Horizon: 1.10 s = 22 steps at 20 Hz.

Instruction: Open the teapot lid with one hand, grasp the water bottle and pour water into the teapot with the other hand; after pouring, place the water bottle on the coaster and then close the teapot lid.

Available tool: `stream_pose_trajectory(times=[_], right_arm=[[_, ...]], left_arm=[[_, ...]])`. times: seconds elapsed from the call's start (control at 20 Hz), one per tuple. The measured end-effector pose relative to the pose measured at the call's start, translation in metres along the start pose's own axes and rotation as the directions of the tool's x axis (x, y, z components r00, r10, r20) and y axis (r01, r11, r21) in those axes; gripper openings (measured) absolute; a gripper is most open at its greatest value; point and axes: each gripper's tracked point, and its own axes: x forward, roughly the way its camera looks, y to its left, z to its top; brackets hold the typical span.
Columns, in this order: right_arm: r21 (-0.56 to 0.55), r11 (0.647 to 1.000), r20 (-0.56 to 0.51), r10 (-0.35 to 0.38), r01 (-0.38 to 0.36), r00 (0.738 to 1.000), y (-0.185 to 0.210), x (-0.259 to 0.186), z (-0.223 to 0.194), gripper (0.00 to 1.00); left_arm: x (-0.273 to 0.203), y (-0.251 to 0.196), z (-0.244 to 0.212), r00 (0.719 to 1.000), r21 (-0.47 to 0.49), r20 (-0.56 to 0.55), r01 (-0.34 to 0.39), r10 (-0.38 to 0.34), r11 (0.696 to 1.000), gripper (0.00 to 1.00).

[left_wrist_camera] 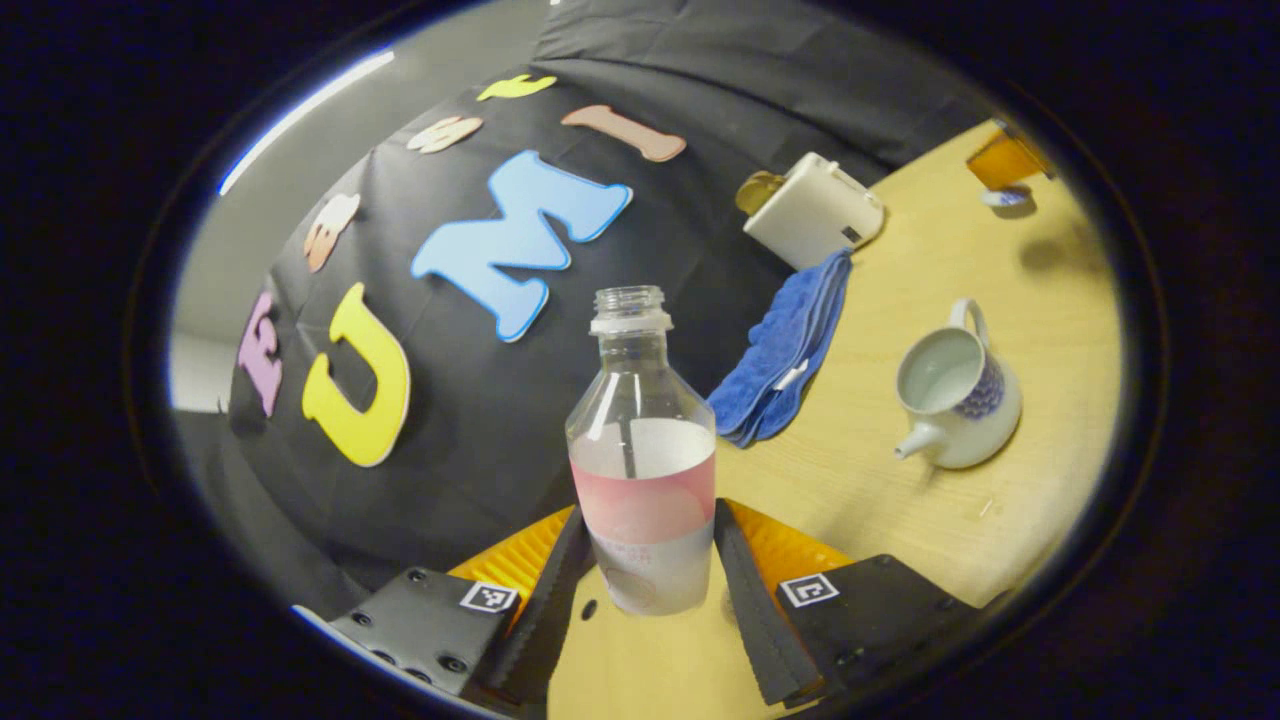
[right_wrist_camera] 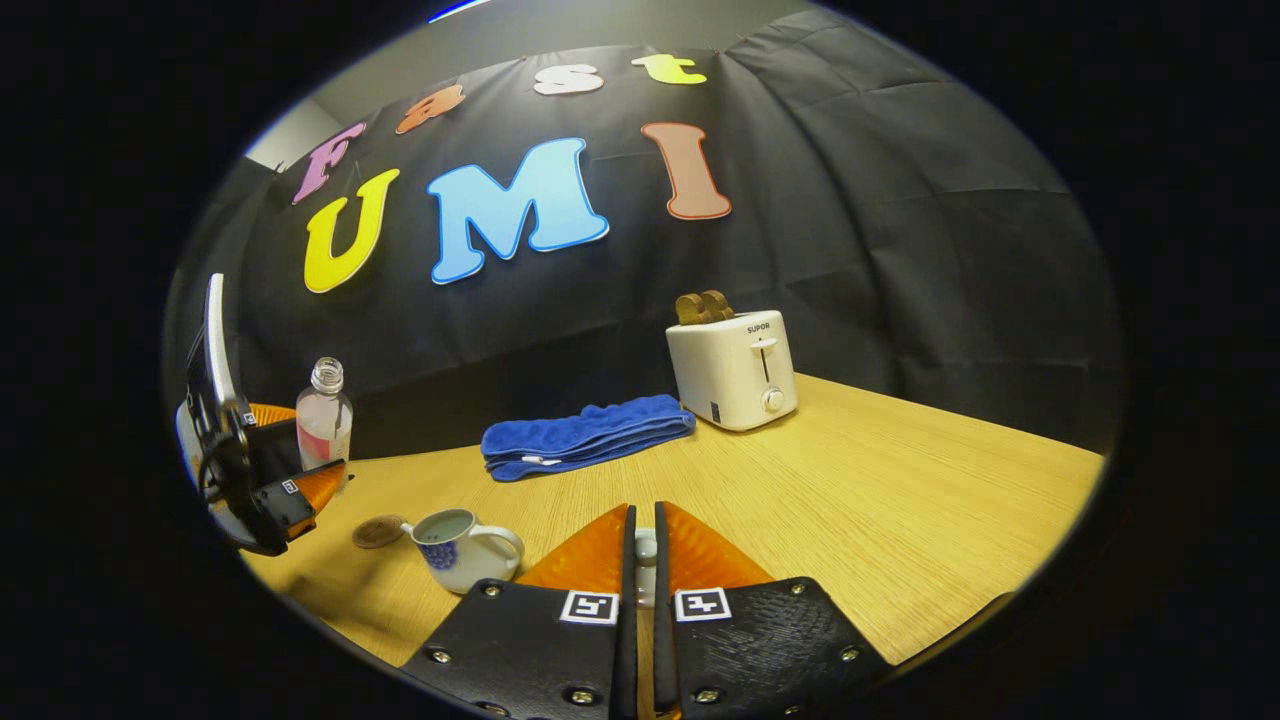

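A clear uncapped water bottle (left_wrist_camera: 645,480) with a pink and white label stands upright between the fingers of my left gripper (left_wrist_camera: 648,520), which is shut on it. The white teapot (left_wrist_camera: 955,385) sits lidless on the wooden table to its right, with its spout toward me. My right gripper (right_wrist_camera: 643,515) is shut on the small white teapot lid (right_wrist_camera: 645,550), of which just a sliver shows. From the right gripper view, the left gripper (right_wrist_camera: 270,480) holds the bottle (right_wrist_camera: 325,415) left of the teapot (right_wrist_camera: 460,545), beside a round brown coaster (right_wrist_camera: 380,530). The right gripper (left_wrist_camera: 1005,165) hovers far beyond the teapot.
A folded blue towel (right_wrist_camera: 585,435) lies near the back wall. A white toaster (right_wrist_camera: 735,365) with bread in it stands to the towel's right. Bare wooden table (right_wrist_camera: 900,500) stretches to the right of my right gripper.
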Motion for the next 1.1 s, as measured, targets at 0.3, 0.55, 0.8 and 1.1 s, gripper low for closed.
stream_pose_trajectory(times=[0.3, 0.55, 0.8, 1.1], right_arm=[[-0.03, 1.0, -0.014, -0.009, 0.008, 1.0, 0.001, 0.002, -0.005, 0.06], [-0.032, 0.999, -0.024, -0.004, 0.003, 1.0, 0.003, 0.003, -0.008, 0.06], [-0.032, 0.999, -0.028, -0.001, 0.001, 1.0, 0.003, 0.004, -0.008, 0.06], [-0.032, 0.999, -0.029, -0.003, 0.002, 1.0, 0.003, 0.003, -0.009, 0.06]], left_arm=[[0.019, 0.007, -0.026, 0.998, -0.384, 0.004, 0.056, -0.059, 0.922, 0.87], [0.03, -0.007, -0.043, 0.992, -0.562, 0.015, 0.111, -0.125, 0.82, 0.86], [0.038, -0.012, -0.063, 0.99, -0.686, 0.011, 0.109, -0.14, 0.719, 0.87], [0.04, -0.013, -0.068, 0.991, -0.726, 0.015, 0.104, -0.136, 0.68, 0.86]])
